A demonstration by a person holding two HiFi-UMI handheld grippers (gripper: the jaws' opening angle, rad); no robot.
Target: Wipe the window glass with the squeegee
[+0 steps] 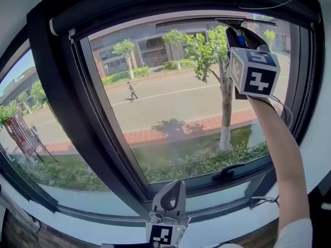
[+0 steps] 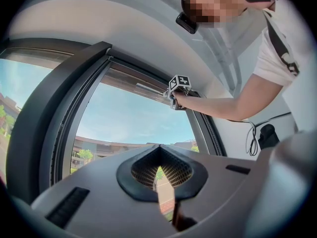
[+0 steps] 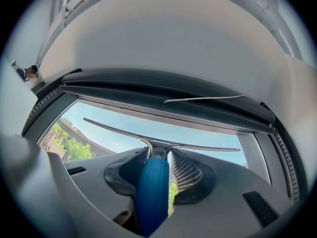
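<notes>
Right claw (image 3: 166,153) is gripping the squeegee (image 3: 152,190) by its blue handle; its blade is lying across the top of the window glass (image 1: 170,112); left claw (image 2: 159,148) is sitting closed and empty, low down.

Smooth blue plastic squeegee handle (image 3: 151,192), thin metal blade bar (image 3: 120,130), smooth clear window glass (image 1: 170,112), matt dark frame (image 1: 62,97).

The street outside and the fittings, as I see them on my feed.
A tree (image 1: 224,94) stands just below the right gripper (image 1: 239,34). A pedestrian (image 1: 132,91) is on the road (image 1: 170,105) well to its left, with buildings (image 1: 150,45) behind. A hedge (image 1: 207,161) and a black window handle (image 1: 227,170) lie just above the left gripper (image 1: 175,190), and a cable (image 1: 262,200) lies to its right.
</notes>
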